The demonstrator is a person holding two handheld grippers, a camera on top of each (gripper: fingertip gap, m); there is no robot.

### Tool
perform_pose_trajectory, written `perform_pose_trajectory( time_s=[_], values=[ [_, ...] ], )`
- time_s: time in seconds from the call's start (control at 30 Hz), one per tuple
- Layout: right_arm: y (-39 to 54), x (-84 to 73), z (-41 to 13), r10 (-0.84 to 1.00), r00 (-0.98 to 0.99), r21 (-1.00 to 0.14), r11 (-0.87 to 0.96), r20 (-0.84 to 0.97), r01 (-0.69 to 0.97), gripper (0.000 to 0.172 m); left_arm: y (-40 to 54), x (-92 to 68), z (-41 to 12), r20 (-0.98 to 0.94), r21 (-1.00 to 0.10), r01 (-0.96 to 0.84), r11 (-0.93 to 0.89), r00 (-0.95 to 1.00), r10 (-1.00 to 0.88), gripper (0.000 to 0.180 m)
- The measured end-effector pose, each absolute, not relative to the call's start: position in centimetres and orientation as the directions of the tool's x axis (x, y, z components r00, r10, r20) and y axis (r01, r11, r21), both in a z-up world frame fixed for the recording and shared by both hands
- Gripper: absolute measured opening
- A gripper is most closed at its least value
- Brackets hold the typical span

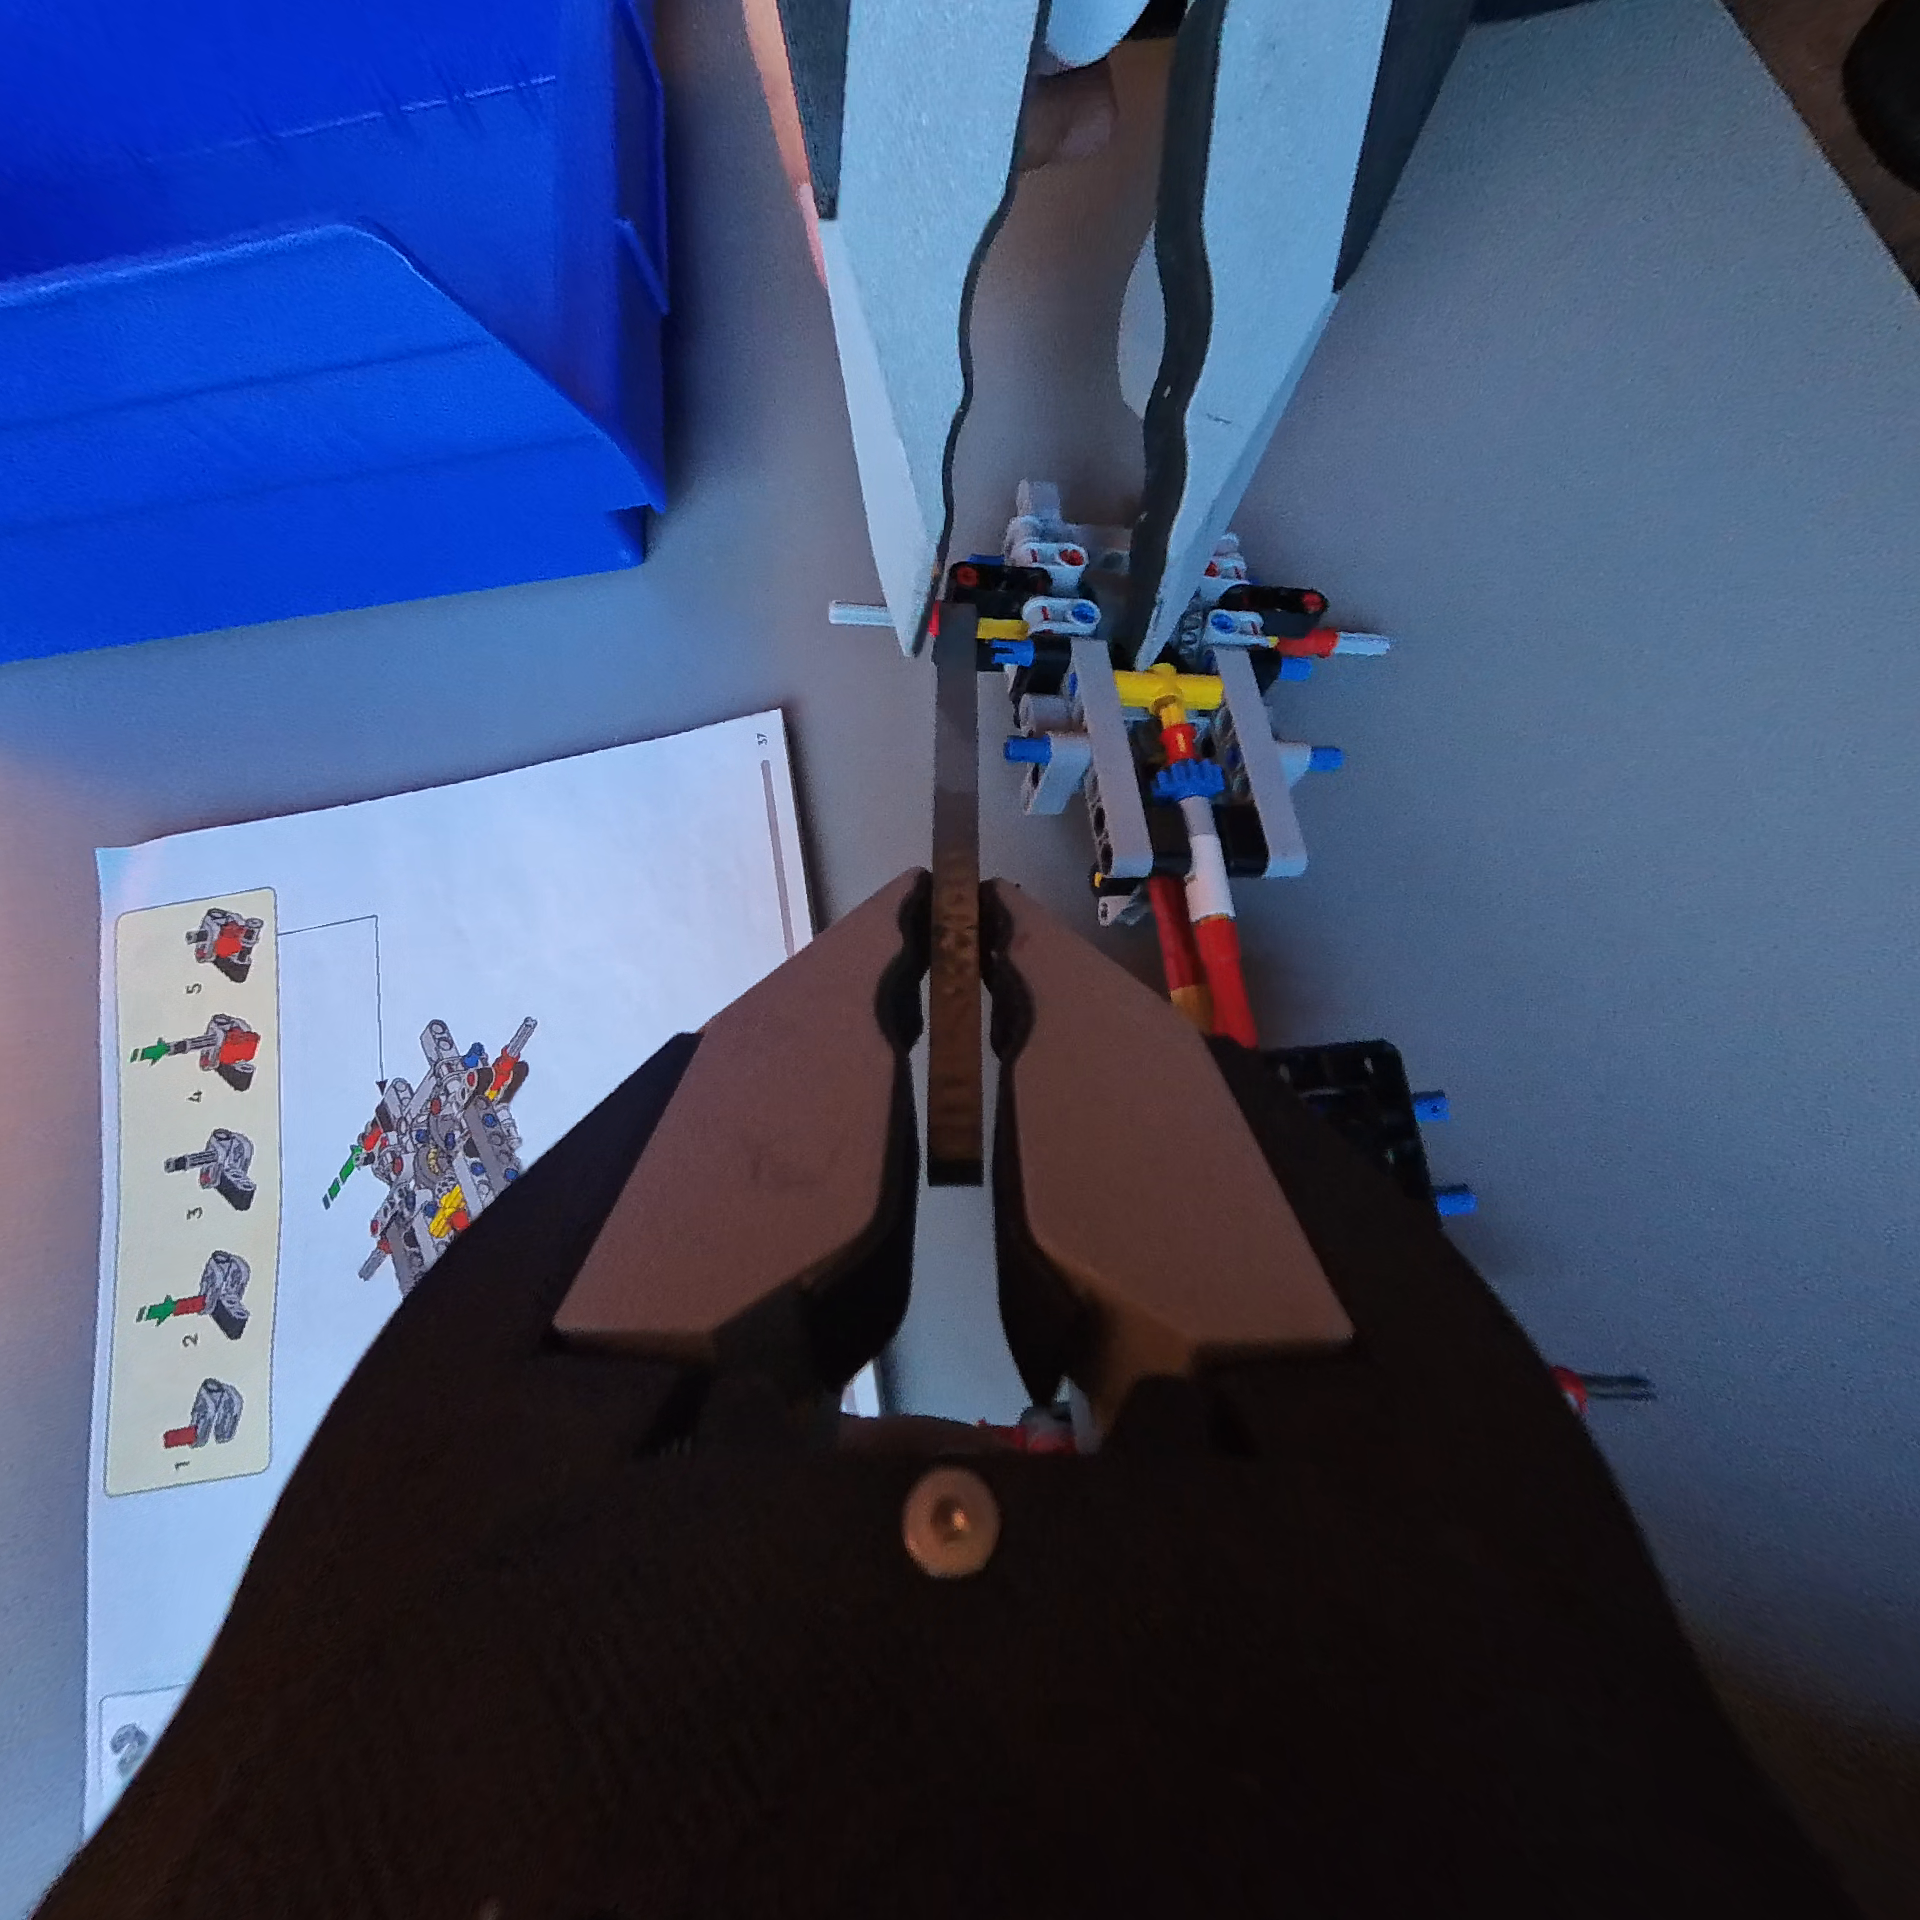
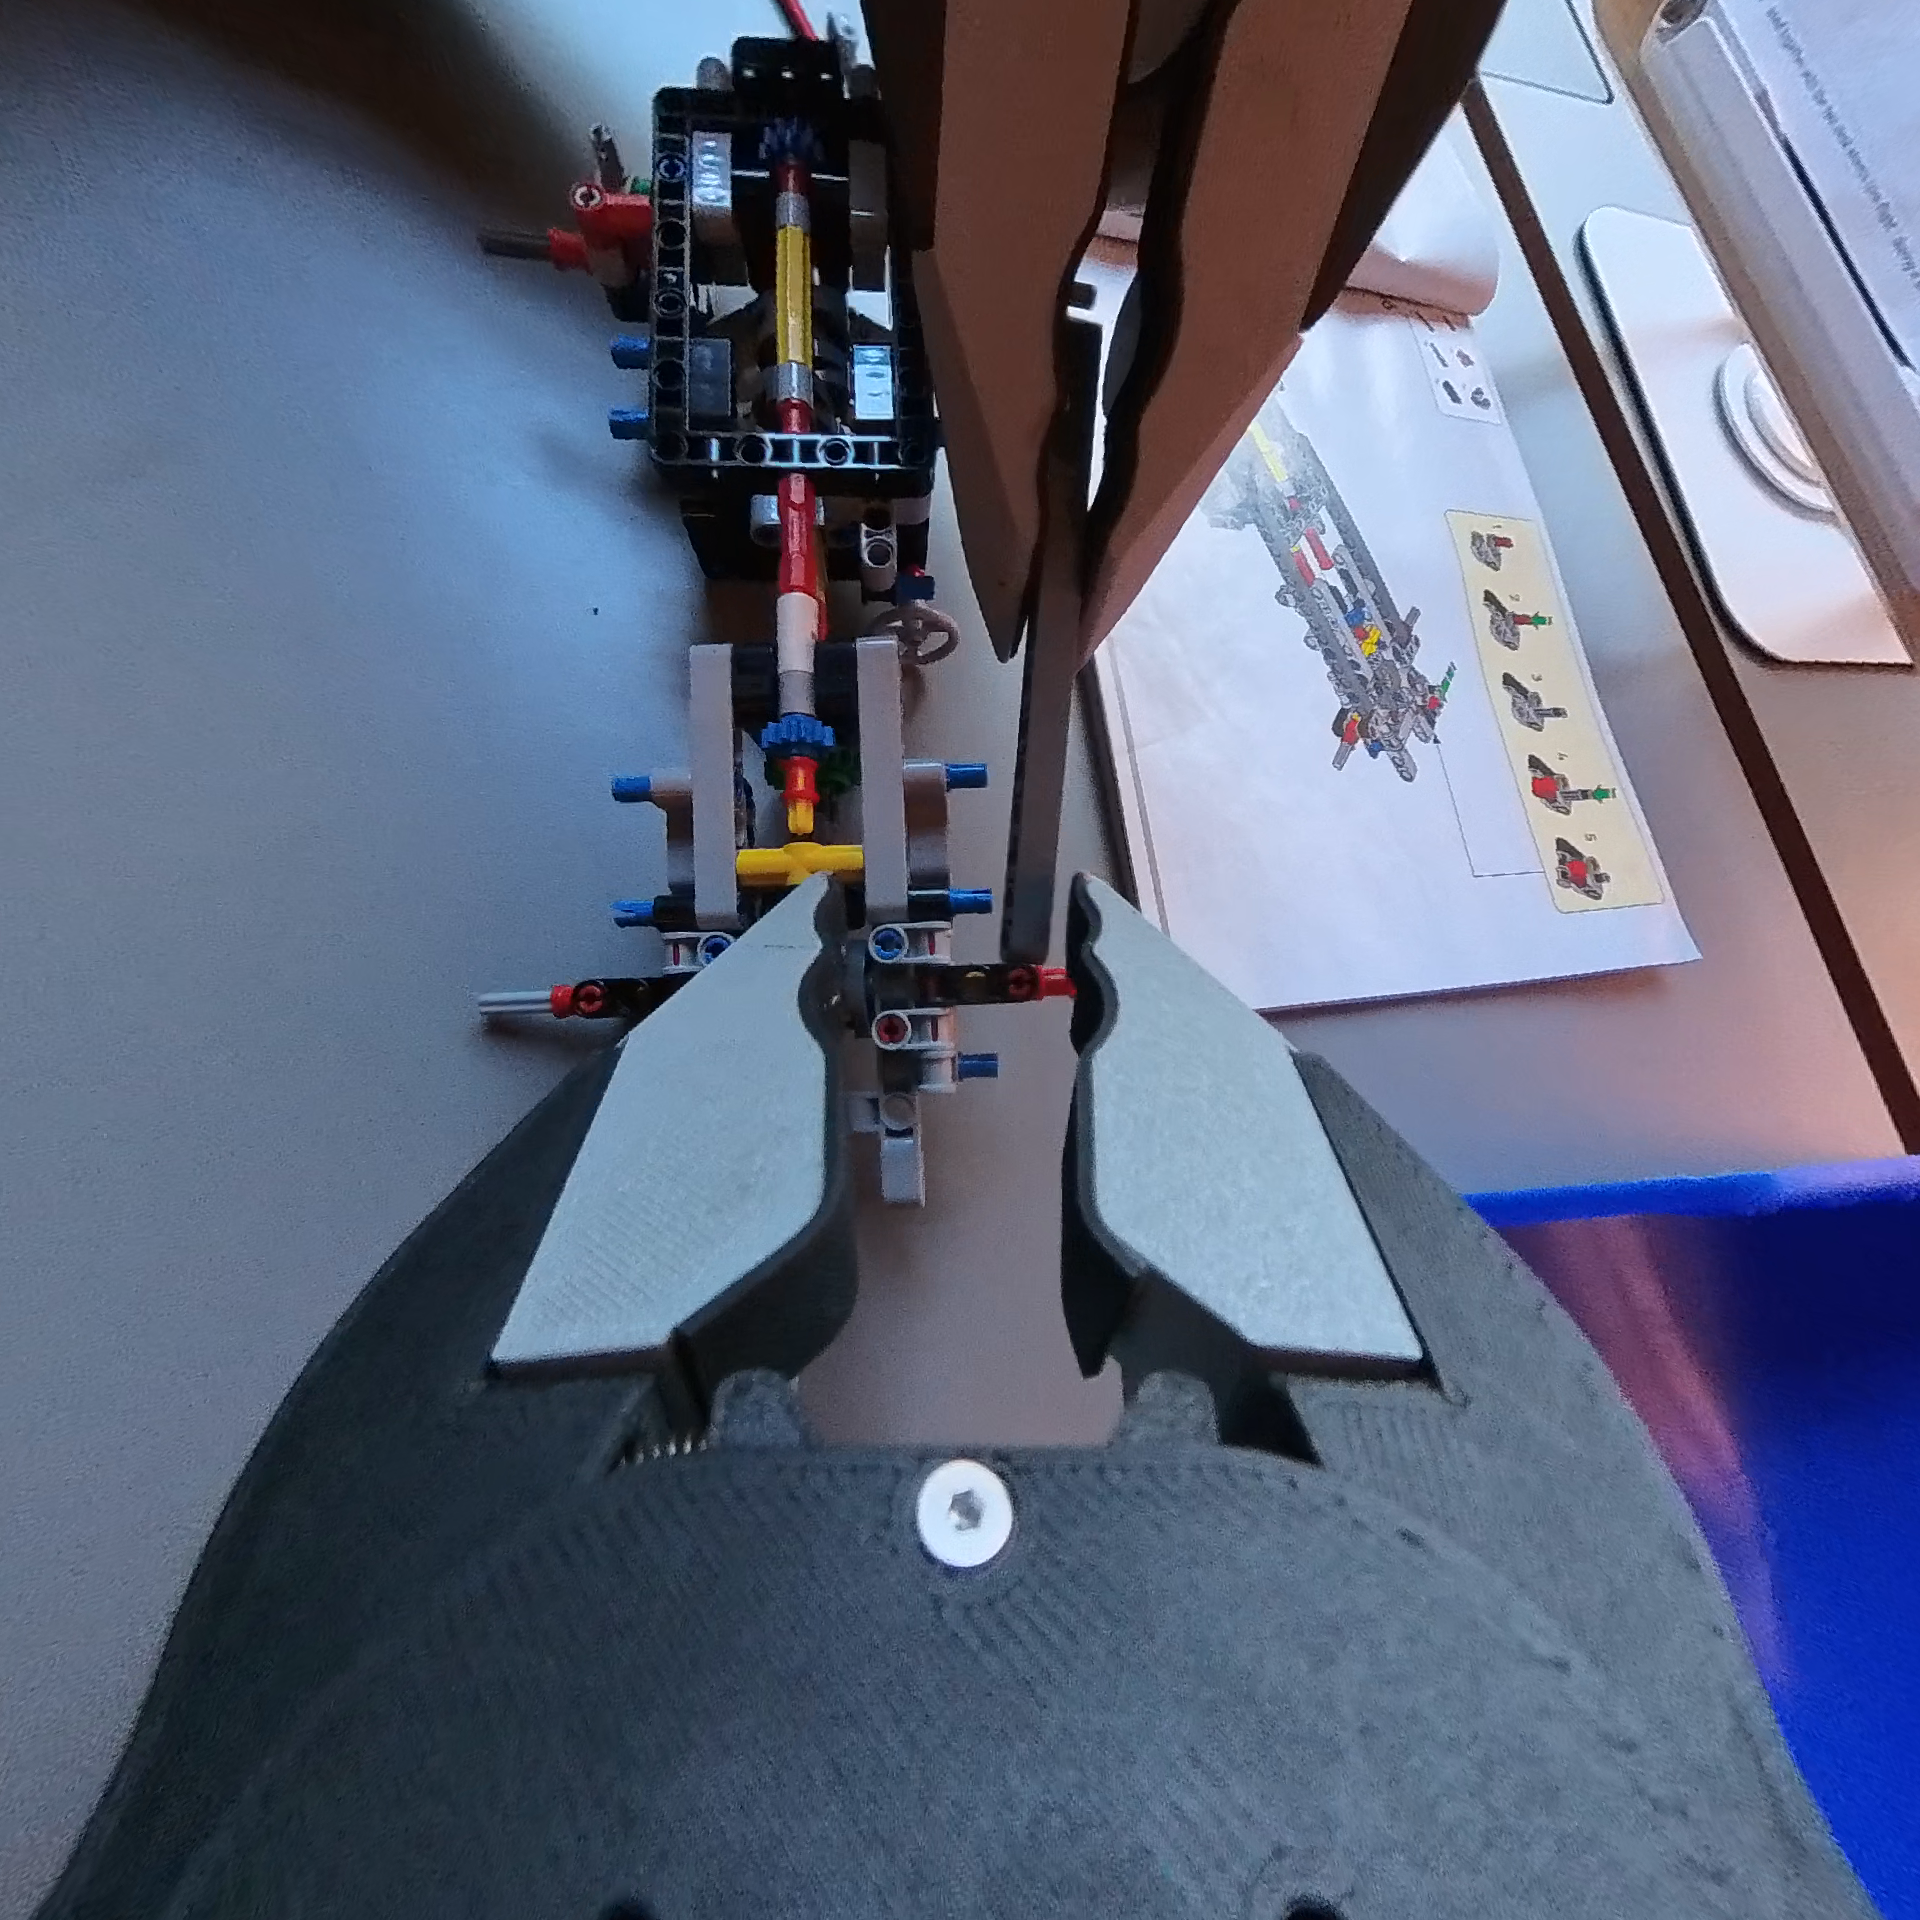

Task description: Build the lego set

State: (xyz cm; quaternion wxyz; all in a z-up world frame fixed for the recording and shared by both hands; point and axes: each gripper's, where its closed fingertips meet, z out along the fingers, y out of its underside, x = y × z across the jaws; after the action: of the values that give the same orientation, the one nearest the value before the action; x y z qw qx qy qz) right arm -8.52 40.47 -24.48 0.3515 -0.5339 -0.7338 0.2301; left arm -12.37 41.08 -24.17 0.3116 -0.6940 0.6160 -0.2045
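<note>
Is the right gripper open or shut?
Open. The right gripper has its fingers spread around the end of the brick model; a clear gap shows beside the right finger.

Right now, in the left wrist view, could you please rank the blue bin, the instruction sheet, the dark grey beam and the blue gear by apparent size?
1. blue bin
2. instruction sheet, partly hidden
3. dark grey beam
4. blue gear

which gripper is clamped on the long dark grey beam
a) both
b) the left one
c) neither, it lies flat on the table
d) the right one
b: the left gripper has its pads pressed on the long dark grey beam, while the right gripper stands open around the beam's far end at the brick model.
</note>
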Motion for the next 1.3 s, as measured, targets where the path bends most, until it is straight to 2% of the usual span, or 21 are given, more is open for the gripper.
perform_pose_trajectory(
  time_s=[0.13,0.27,0.67,0.9,1.3],
  values=[
    [40.53,-8.42,-24.54,0.949,-0.182,-0.714,0.314,0.258,0.626,0.038,40.88,-12.39,-24.41,-0.097,-0.685,-0.727,-0.053,0.163,-0.982,0.006],
    [40.83,-8.11,-24.98,0.943,-0.190,-0.696,0.330,0.273,0.638,0.029,40.74,-12.50,-24.24,-0.131,-0.679,-0.733,-0.045,0.181,-0.975,0.006],
    [40.70,-8.32,-24.84,0.931,-0.213,-0.701,0.363,0.296,0.614,0.032,40.58,-12.66,-23.90,-0.235,-0.673,-0.740,-0.022,0.242,-0.942,0.006],
    [40.74,-8.19,-24.85,0.895,-0.226,-0.647,0.435,0.384,0.627,0.030,40.39,-13.01,-24.19,-0.239,-0.682,-0.730,-0.043,0.278,-0.930,0.007],
    [40.88,-8.30,-24.86,0.886,-0.227,-0.638,0.450,0.404,0.625,0.030,40.41,-12.85,-24.24,-0.260,-0.666,-0.746,-0.025,0.264,-0.929,0.006]
  ],
)
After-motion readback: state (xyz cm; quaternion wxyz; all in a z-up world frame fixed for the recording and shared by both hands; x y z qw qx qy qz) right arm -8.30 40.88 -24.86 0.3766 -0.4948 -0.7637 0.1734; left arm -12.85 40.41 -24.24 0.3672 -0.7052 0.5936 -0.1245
